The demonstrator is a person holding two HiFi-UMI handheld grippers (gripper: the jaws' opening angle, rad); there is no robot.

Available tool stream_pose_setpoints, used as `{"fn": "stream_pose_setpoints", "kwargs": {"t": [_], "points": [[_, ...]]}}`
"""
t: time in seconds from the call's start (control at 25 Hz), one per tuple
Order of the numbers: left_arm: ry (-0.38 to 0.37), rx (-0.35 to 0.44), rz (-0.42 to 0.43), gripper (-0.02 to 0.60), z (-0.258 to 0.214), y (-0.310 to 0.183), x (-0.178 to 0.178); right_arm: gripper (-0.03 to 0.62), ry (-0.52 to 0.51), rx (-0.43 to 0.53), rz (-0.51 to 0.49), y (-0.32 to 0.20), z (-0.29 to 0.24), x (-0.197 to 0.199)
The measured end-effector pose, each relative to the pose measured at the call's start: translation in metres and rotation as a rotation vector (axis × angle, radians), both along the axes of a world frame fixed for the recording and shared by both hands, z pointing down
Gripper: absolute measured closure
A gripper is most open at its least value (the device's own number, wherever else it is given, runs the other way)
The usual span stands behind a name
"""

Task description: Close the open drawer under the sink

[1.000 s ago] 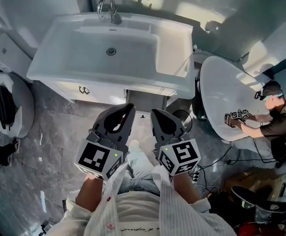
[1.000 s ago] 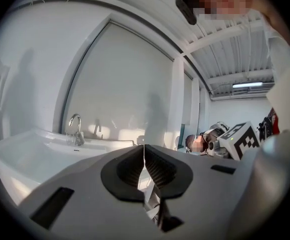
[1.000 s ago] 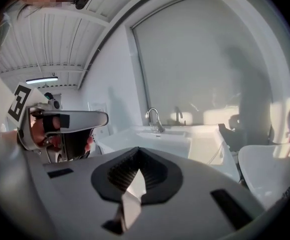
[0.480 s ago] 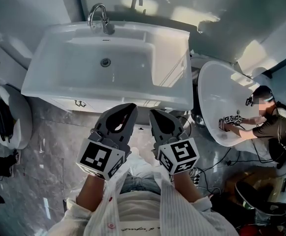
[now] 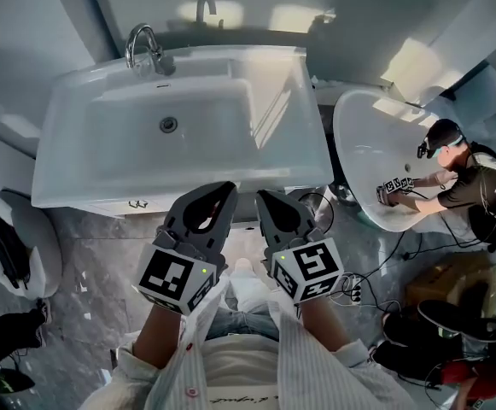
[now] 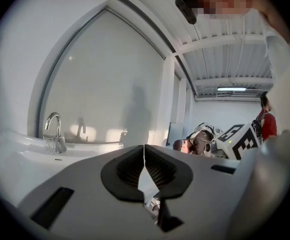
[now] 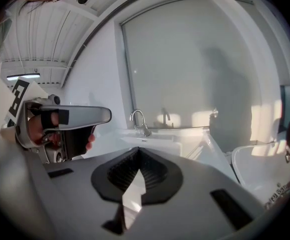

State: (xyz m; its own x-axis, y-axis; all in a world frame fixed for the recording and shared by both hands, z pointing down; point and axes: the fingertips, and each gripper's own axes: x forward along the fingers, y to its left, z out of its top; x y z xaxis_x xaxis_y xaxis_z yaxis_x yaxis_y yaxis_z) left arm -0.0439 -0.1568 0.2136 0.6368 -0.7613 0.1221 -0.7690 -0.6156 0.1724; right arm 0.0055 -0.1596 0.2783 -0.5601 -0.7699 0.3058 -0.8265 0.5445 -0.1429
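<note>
I hold my left tongs (image 5: 213, 193) and my right tongs (image 5: 275, 198) side by side, close but not touching, just in front of the sink's (image 5: 55, 148) front edge. Their tips point up toward the sink. My arms are bent and tucked in close to my body. Both tongs are squeezed all the way closed and hold nothing. The drawer is under the sink, but the sink's edge hides most of it. I only see a thin strip of cupboard front (image 5: 102, 206) with a small handle (image 5: 137, 203).
</note>
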Motion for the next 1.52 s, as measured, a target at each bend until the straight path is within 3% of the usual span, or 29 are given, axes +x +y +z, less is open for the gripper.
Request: {"fn": "stream_pose_setpoints", "kwargs": {"t": [0.48,1.12,1.52], "points": [[0.012,-0.040,0.049,0.563,0.043,0.011,-0.008,0.584,0.030,-0.021,0.087,0.014,0.032,-0.001],[0.003,-0.148,0.016,0.563,0.156,0.025,-0.013,0.585,0.083,-0.137,0.173,0.039,0.151,0.020],[-0.022,-0.188,0.068,0.563,0.217,0.033,0.008,0.584,0.092,-0.192,0.221,0.043,0.216,0.034]]}}
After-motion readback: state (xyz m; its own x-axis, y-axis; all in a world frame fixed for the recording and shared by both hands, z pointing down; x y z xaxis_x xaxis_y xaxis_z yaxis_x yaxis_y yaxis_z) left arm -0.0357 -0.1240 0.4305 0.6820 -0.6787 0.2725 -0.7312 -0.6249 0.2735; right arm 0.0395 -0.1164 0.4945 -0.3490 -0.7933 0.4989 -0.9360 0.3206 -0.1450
